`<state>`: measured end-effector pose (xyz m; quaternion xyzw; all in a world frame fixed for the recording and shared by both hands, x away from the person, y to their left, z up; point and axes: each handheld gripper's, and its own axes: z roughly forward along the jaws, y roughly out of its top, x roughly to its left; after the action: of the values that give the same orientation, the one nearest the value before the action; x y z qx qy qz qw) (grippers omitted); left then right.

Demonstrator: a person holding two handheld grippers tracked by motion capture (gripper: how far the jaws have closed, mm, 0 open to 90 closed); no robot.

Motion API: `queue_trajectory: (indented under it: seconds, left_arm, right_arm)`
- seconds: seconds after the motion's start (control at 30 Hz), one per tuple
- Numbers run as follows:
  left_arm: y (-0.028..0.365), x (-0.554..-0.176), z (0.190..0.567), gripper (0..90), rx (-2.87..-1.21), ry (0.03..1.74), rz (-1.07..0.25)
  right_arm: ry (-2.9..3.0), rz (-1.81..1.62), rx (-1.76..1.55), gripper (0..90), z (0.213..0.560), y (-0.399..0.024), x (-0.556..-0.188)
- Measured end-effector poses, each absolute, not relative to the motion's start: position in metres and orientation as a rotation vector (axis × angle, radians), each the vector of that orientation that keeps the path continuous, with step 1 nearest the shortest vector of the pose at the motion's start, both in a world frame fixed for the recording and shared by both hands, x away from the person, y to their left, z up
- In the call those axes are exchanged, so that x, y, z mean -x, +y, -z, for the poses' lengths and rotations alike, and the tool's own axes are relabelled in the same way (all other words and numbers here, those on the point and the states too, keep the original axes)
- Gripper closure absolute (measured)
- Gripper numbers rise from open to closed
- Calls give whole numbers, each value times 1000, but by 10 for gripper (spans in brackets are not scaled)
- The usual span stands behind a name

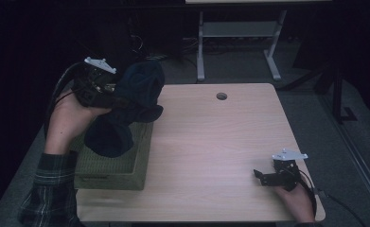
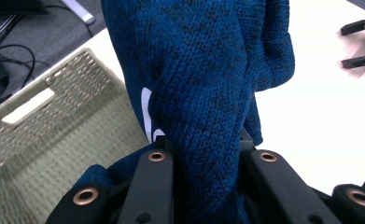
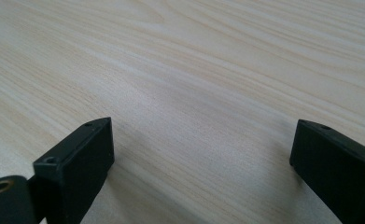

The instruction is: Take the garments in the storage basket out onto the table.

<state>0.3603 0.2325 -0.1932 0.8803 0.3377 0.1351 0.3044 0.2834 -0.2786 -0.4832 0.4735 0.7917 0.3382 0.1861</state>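
A dark blue knitted garment [image 1: 126,109] hangs bunched in the air over the left side of the table, above an olive woven basket [image 1: 126,172]. My left gripper [image 1: 121,101] is shut on its folds; in the left gripper view the two black jaws press on a thick wad of the knit [image 2: 203,93], and a small white patch shows on the fabric. The basket [image 2: 45,126] lies below and to the left there. My right gripper [image 1: 260,176] rests low at the table's front right, jaws wide open over bare wood [image 3: 203,135], nothing between them.
The light wooden table [image 1: 211,142] has a round cable hole [image 1: 221,96] near its far edge. Beyond it stand the white legs of another table [image 1: 239,42] on grey floor. The right gripper's fingers [image 2: 362,42] show far off in the left gripper view.
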Motion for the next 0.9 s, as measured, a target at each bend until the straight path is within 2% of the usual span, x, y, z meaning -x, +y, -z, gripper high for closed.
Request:
queue_trajectory:
  seconds: [0.9]
  left_arm:
    - [157, -368, 189, 771, -2398, 723, -265]
  right_arm:
    - [2229, -951, -1337, 59, 483, -279, -283]
